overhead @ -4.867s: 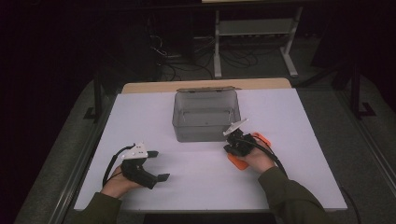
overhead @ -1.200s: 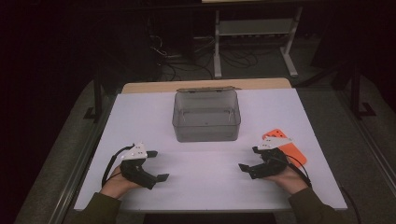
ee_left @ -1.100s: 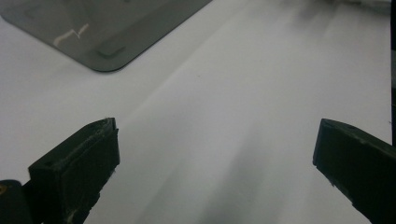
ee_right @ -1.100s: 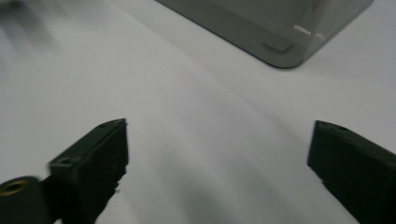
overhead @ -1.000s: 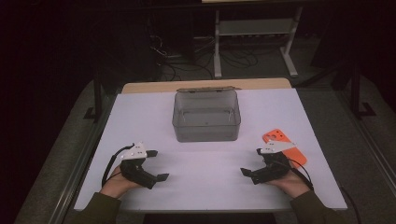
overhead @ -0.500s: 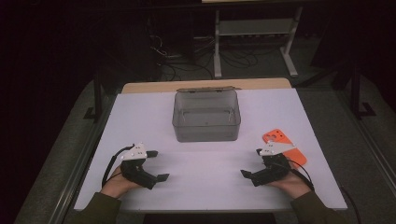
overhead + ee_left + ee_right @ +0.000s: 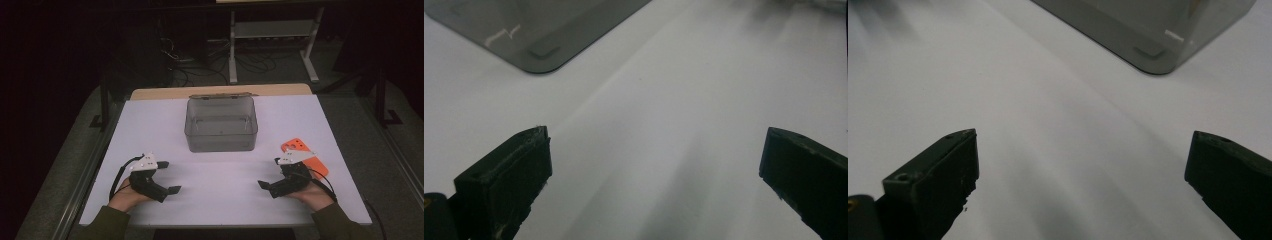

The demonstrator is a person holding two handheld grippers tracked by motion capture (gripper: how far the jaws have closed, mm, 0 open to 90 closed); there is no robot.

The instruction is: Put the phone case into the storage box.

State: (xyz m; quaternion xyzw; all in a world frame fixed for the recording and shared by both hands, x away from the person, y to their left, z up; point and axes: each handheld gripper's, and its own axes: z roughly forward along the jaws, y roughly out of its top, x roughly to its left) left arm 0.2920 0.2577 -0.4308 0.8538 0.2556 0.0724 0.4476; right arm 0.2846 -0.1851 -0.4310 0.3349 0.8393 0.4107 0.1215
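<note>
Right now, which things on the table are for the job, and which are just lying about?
For the job:
- orange phone case, beside the right claw
- clear grey box, mid-table
- left claw, open, holding nothing

Just lying about:
- metal stand and cables on the floor behind the table

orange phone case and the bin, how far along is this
Done: the orange phone case lies flat on the white table, right of the grey bin, which looks empty. In hand: nothing; the left gripper and right gripper are both open over bare table, near the person's edge. Left: probably nothing, unless the case should go back into the bin.
</note>
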